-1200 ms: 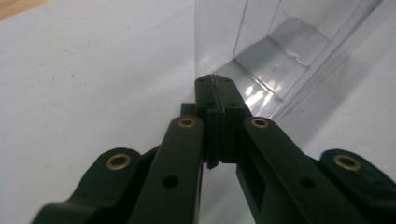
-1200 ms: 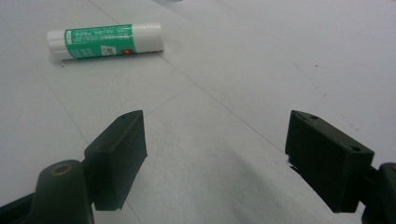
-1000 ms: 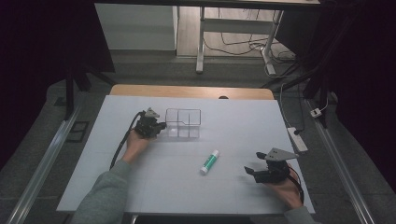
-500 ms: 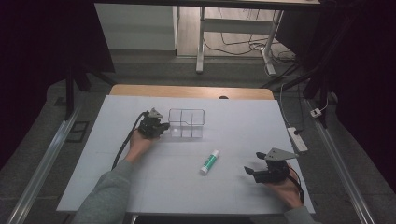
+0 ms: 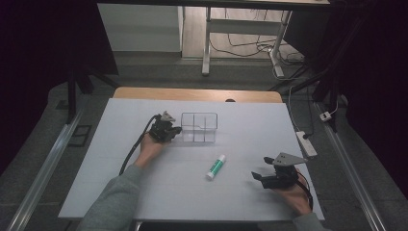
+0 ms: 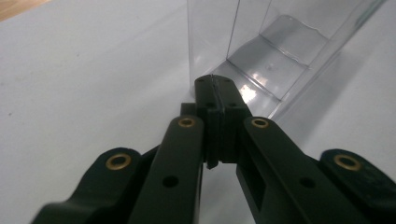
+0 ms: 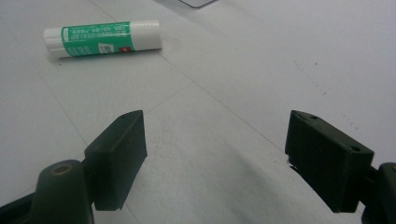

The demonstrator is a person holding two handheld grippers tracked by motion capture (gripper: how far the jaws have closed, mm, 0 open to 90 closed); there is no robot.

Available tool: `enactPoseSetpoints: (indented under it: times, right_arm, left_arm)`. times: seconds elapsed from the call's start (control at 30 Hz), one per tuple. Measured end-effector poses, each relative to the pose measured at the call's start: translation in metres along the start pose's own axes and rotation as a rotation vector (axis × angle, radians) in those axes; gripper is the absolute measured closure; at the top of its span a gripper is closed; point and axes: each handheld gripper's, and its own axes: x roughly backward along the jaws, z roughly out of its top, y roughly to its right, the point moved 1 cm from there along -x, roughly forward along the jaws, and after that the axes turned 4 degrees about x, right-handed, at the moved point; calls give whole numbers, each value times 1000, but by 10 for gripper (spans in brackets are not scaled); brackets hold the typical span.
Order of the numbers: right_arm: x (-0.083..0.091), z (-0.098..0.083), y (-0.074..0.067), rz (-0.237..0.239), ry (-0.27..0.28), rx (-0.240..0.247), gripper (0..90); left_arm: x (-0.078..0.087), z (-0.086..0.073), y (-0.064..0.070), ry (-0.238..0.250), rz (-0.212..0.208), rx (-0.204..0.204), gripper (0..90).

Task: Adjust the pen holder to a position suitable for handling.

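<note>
- The left tongs [image 5: 174, 130] sit on the left half of the surface, held in the person's left hand [image 5: 150, 147], with their tips at the left wall of a clear plastic box [image 5: 199, 127].
- In the left gripper view these left tongs [image 6: 215, 88] have both black jaws pressed flat against each other with nothing between them; their tips are at the near corner of the clear plastic box [image 6: 261, 51], and whether they touch it I cannot tell.
- The right tongs [image 5: 260, 177] are at the near right of the surface, in the person's right hand [image 5: 292, 193], pointing left towards the middle.
- In the right gripper view the right tongs [image 7: 215, 154] stand spread wide, with bare white surface [image 7: 224, 84] between the jaws and nothing held.
- A glue stick [image 5: 216, 167] with a green label and white ends lies on its side near the middle of the surface, between the two hands, nearer than the box and left of the right tongs, apart from both.
- In the right gripper view the glue stick [image 7: 102, 37] lies well beyond the jaws, up at the far left.
- The clear plastic box is divided into compartments and stands upright towards the far side of the white surface [image 5: 120, 192].
- A black cable [image 5: 131, 154] trails from the left tongs along the grey sleeve [image 5: 115, 202] towards the near edge.
- Beyond the surface's far wooden edge [image 5: 197, 94] lies a dark floor with table legs and cables.
</note>
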Motion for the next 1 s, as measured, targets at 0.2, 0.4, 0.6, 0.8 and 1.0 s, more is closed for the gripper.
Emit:
enactPoseSetpoints:
  times: [0.2,0.4,0.6,0.8,1.0]
  right_arm:
    - [0,0,0,1,-2,1,199]
    - [-1,0,0,4,-4,3,199]
    - [0,0,0,1,-6,2,199]
    - [-1,-1,0,4,-8,4,199]
    - [-1,-1,0,7,-9,7,199]
  left_arm:
    - [-5,4,5,2,-11,-11,892]
    - [-11,10,12,2,-23,-23,892]
    - [-16,14,17,0,-38,-29,892]
    - [-20,16,20,5,-42,-32,892]
    - [-24,19,25,3,-52,-42,891]
